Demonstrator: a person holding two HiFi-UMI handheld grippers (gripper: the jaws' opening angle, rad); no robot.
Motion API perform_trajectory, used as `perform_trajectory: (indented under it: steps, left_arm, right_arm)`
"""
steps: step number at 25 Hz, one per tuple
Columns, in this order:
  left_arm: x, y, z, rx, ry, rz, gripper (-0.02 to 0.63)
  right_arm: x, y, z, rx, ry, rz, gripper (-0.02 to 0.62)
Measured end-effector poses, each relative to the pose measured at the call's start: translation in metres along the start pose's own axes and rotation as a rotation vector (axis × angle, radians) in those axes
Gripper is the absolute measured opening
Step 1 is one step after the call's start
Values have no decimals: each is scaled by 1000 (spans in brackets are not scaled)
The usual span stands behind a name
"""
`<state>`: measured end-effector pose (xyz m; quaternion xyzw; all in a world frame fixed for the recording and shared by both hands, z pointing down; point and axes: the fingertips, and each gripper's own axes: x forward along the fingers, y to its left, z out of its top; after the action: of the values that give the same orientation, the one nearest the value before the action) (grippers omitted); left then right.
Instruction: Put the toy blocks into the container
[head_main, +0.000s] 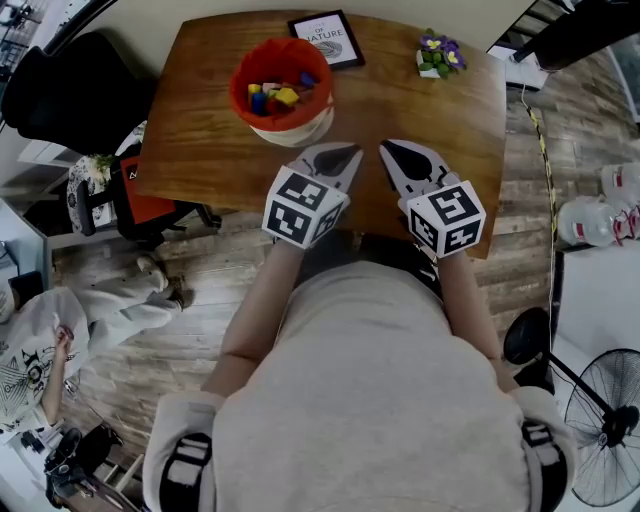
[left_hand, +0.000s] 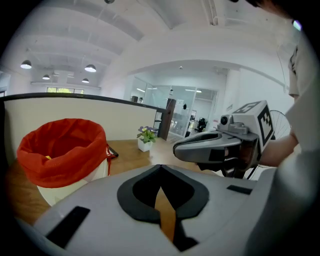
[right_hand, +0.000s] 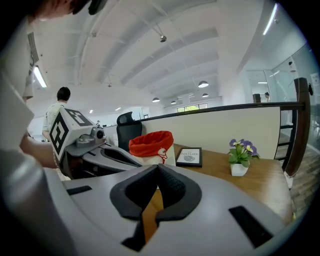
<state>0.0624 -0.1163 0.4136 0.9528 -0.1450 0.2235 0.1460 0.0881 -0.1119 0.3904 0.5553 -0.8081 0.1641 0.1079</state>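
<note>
Only readable writing on this desk is the little black-framed print (head_main: 327, 40) at 12 o'clock on the wooden table (head_main: 200, 150). It says "NATURE" in caps, and the smaller line above it is too tiny for me to make out. The cubes on the grippers just carry black-and-white square patterns, no words.

The container (head_main: 292, 130) sits at roughly 11 o'clock on the tabletop. It's a white round tub lined with a red bag that's folded over the rim. It stands upright with its mouth facing straight up. Being round, it has no real long axis across the table.

The toy blocks (head_main: 274, 97) are in it already, a jumble of yellow, blue, red and green down in the bag. They're too heaped for me to say which way any single one lies.

A small potted plant with purple flowers (head_main: 440, 55) is over at 1 o'clock.

Both grippers hang over the near edge at 6 o'clock, side by side but not touching. The left gripper (head_main: 345, 152) points toward 1 o'clock and the right gripper (head_main: 392, 150) toward 11, so their noses angle toward each other. The left one's jaws are pressed together at the tips with nothing in them, just table showing through the slot behind. Same for the right one: tips closed, empty.
</note>
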Motion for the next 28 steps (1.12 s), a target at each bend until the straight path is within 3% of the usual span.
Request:
perform_trajectory:
  steps: [28]
  left_arm:
    - [-2,2,-12,-46,8,-13,12]
  right_arm:
    - [10,9,-18,8,59,12,12]
